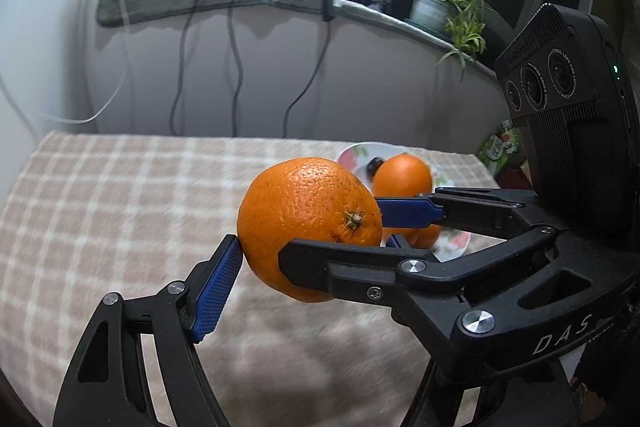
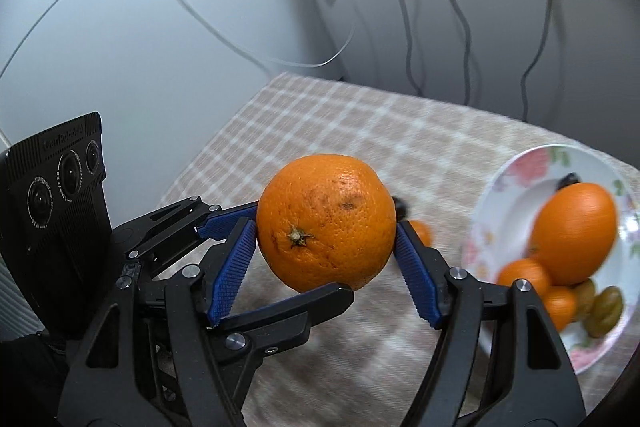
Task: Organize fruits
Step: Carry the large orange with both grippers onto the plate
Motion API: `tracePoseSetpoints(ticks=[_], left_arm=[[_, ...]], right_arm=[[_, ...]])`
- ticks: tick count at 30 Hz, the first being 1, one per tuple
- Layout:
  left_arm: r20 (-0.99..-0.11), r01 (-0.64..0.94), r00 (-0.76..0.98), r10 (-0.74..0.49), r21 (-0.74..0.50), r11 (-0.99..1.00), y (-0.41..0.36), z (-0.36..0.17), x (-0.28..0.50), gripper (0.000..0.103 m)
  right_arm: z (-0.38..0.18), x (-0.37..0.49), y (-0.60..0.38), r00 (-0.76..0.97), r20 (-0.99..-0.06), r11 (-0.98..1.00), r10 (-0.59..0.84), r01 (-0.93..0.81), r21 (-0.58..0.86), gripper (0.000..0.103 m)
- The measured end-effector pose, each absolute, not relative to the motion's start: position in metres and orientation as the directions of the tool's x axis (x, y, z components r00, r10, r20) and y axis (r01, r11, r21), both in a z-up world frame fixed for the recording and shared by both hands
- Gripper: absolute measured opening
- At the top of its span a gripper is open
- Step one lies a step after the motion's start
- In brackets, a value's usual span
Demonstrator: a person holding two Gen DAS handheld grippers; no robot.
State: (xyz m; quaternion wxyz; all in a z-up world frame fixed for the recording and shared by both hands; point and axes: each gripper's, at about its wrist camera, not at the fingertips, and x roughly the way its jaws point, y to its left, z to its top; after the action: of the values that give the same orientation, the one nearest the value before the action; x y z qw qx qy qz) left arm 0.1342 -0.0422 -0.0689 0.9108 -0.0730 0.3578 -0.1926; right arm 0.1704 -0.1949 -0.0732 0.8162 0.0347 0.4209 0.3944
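Both grippers grip one orange [image 2: 326, 223] together, lifted clear of the checked tablecloth [image 1: 120, 207]. Right gripper [image 2: 326, 227]: jaws spread wide, blue ribbed pads pressed against the fruit's left and right flanks, stem end facing the camera. Left gripper [image 1: 310, 227]: also wide, one blue pad [image 1: 216, 287] on the near-left side, the other on the far-right, its fingers crossing those of the right gripper. To the right, well apart from the held fruit, a floral plate [image 2: 516, 167] carries a large orange [image 2: 574, 231], two small mandarins [image 2: 524, 275], greenish-brown fruits [image 2: 604, 311] and a dark item, partly hidden.
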Motion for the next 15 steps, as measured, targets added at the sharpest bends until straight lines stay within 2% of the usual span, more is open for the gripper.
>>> tracePoseSetpoints(ticks=[15], left_arm=[[-0.598,0.395,0.637,-0.487,-0.290,0.872,-0.097,-0.065,0.176,0.073]], right_arm=[[-0.064,0.199,-0.248,0.438,-0.678,0.774,0.591,-0.545,0.323,0.073]])
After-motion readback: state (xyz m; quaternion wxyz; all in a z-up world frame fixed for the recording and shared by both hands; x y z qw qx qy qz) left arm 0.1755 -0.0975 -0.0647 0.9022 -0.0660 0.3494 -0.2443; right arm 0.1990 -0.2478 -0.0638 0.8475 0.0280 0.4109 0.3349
